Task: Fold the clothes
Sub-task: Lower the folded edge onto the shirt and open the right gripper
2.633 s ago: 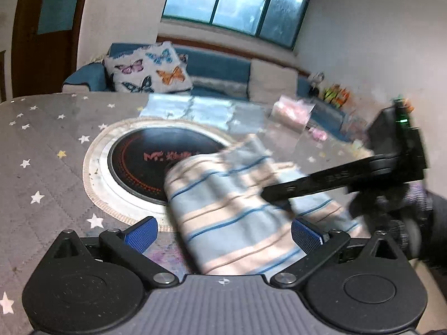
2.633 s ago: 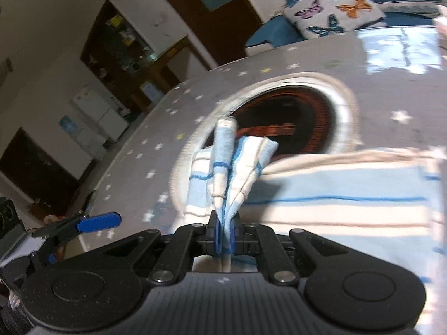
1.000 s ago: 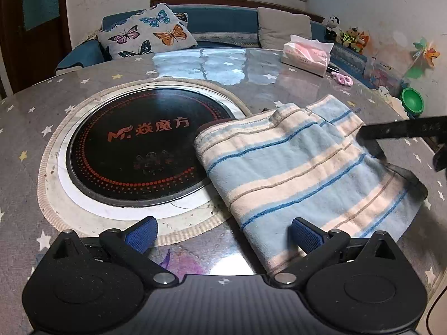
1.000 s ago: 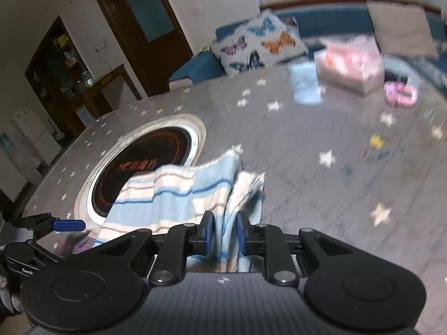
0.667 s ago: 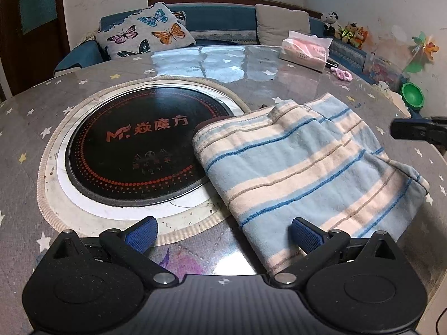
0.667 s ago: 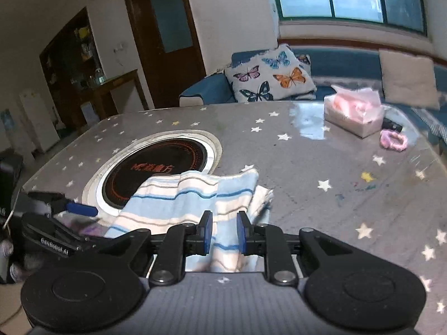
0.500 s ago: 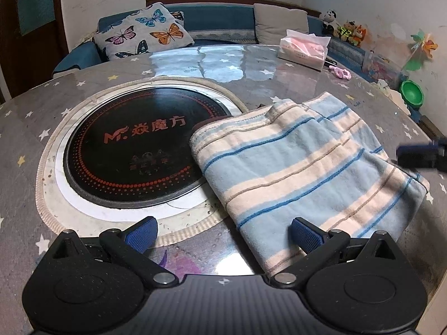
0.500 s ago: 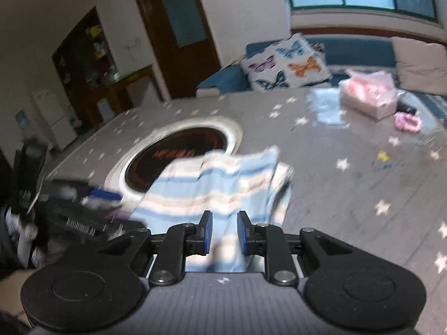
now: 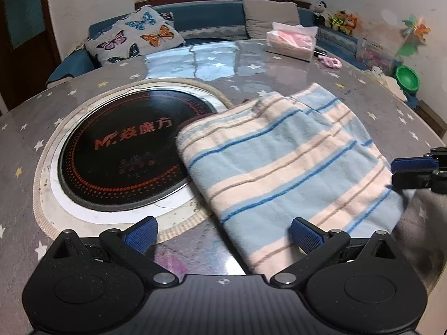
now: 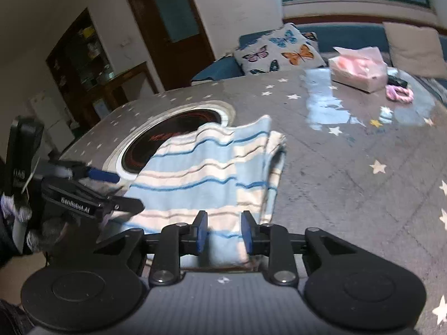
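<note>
The black cooktop disc [image 9: 123,150] set in the table bore an orange logo — "MF" with Chinese characters "焱魔方"; the left gripper [image 10: 92,192] carried white lettering — "GenRobot.AI"

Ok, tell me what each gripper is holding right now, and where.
Nothing held. The left gripper is open; the right gripper is opening, the striped cloth lying loose on the table.

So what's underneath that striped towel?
The striped towel lies folded on the grey starry table, with one corner overlapping the rim of the round black cooktop. It hides that bit of rim and the table beneath; anything else under it can't be seen.
</note>
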### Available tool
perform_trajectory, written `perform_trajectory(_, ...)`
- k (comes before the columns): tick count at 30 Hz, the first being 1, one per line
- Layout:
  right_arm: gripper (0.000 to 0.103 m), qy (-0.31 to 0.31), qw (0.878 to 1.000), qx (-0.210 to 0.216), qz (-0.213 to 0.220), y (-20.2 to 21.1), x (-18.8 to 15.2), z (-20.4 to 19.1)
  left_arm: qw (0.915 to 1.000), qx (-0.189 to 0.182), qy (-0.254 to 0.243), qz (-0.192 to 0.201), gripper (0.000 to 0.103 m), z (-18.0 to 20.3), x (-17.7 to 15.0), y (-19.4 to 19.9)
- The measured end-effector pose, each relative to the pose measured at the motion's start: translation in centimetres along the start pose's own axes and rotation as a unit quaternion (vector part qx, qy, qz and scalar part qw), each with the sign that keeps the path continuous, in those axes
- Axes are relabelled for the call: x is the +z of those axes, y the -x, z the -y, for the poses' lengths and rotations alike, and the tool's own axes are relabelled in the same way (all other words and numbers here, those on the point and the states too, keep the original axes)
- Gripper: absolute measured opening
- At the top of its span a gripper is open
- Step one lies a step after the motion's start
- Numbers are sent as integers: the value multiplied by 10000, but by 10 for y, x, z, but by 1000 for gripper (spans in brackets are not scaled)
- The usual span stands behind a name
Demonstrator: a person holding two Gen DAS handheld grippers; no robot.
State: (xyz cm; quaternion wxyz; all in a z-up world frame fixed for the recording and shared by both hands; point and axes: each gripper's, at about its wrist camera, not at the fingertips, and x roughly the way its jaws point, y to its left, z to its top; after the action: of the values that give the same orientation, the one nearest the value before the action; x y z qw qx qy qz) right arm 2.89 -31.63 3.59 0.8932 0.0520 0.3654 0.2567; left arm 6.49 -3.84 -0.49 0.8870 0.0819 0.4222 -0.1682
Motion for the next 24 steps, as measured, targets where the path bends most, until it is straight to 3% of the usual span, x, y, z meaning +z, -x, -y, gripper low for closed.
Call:
perform_trajectory(5, 35, 68, 9999, -145, 38, 1, -8, 0, 9999, 6, -109, -43, 103, 6, -2, -1)
perform_trajectory(9, 42, 229, 9993, 122, 279, 9, -4, -10, 9996, -146, -249, 42, 103, 15, -4, 6)
perform_trajectory(17, 43, 281, 9992, 250, 100, -4, -22, -9, 9984, -290, -476, 0, 103, 22, -20, 7)
perform_trajectory(24, 62, 438, 9981, 381, 220, -4, -5, -17, 9986, -302, -437, -23, 103, 20, -18, 4)
